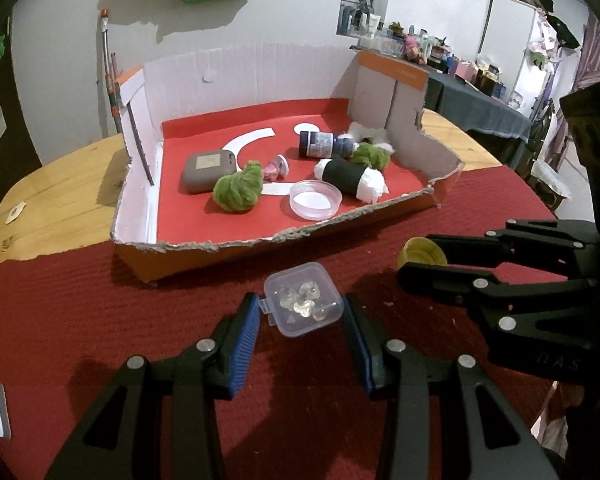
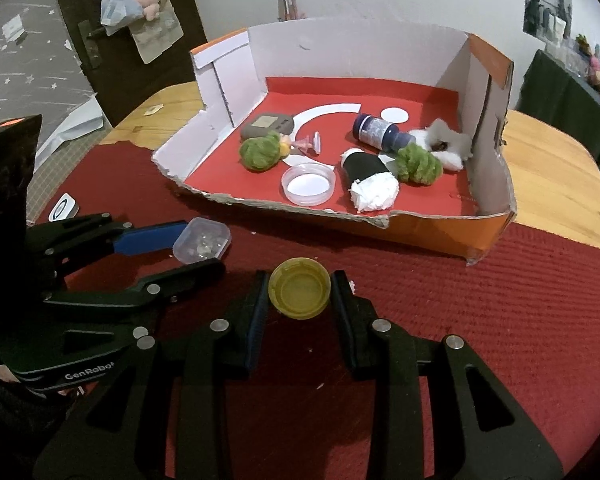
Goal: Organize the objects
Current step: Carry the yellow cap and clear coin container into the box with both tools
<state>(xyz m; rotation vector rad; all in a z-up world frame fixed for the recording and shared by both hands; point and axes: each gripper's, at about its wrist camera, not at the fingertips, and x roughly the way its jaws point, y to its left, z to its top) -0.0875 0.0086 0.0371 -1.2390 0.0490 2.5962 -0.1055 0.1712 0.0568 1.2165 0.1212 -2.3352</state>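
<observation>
A small clear plastic box (image 1: 305,306) with several clear beads inside sits between the blue pads of my left gripper (image 1: 301,308), which presses on both its sides just above the red mat. In the right wrist view the same box (image 2: 202,243) shows at the left, in the left gripper (image 2: 196,250). My right gripper (image 2: 300,294) is shut on a yellow round cap (image 2: 300,294), hollow side up. From the left wrist view this cap (image 1: 420,252) sits between the right gripper's (image 1: 418,258) black fingers. Both grippers are in front of the torn cardboard tray (image 1: 236,76).
The tray (image 2: 340,40) has a red floor and holds two green pom-poms (image 1: 238,192), a grey case (image 1: 208,168), a dark blue bottle (image 1: 326,144), a black-and-white roll (image 1: 350,178), a clear round lid (image 1: 315,199) and white cotton. The red mat (image 2: 500,300) covers a wooden table (image 2: 560,168).
</observation>
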